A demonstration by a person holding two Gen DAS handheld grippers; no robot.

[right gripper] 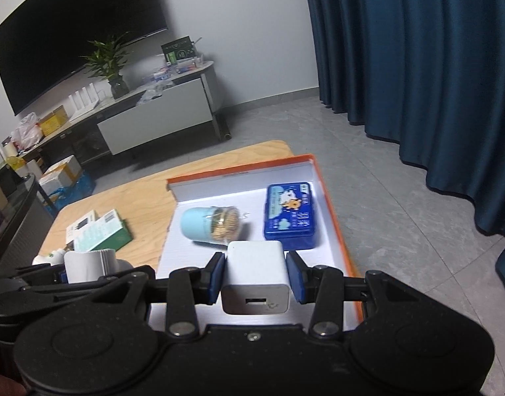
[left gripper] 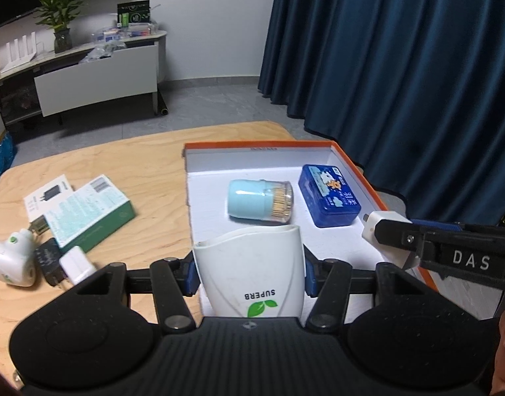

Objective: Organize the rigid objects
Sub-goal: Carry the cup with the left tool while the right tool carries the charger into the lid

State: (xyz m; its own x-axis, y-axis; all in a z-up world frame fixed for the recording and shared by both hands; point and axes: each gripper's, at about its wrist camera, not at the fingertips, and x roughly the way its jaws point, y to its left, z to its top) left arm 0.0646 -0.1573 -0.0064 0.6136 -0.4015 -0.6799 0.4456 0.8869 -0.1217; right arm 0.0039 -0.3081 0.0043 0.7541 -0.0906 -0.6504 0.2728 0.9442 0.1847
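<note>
My left gripper [left gripper: 249,272] is shut on a white cup [left gripper: 251,270] printed SUPERB with green leaves, held over the near part of the orange-rimmed white box [left gripper: 262,147]. My right gripper [right gripper: 256,272] is shut on a white USB charger block [right gripper: 255,279], also above the box [right gripper: 239,168]. That charger [left gripper: 378,227] and the right gripper's arm come in from the right of the left wrist view. Inside the box lie a light-blue toothpick jar [left gripper: 260,201] on its side and a blue tin [left gripper: 330,194]. The cup [right gripper: 87,265] shows at the left of the right wrist view.
On the wooden table [left gripper: 147,161] left of the box lie a green-and-white carton [left gripper: 90,213], a white leaflet box [left gripper: 44,196], a white device with a green button [left gripper: 11,257], a small white plug [left gripper: 76,262] and a black item. A blue curtain [left gripper: 401,59] hangs behind.
</note>
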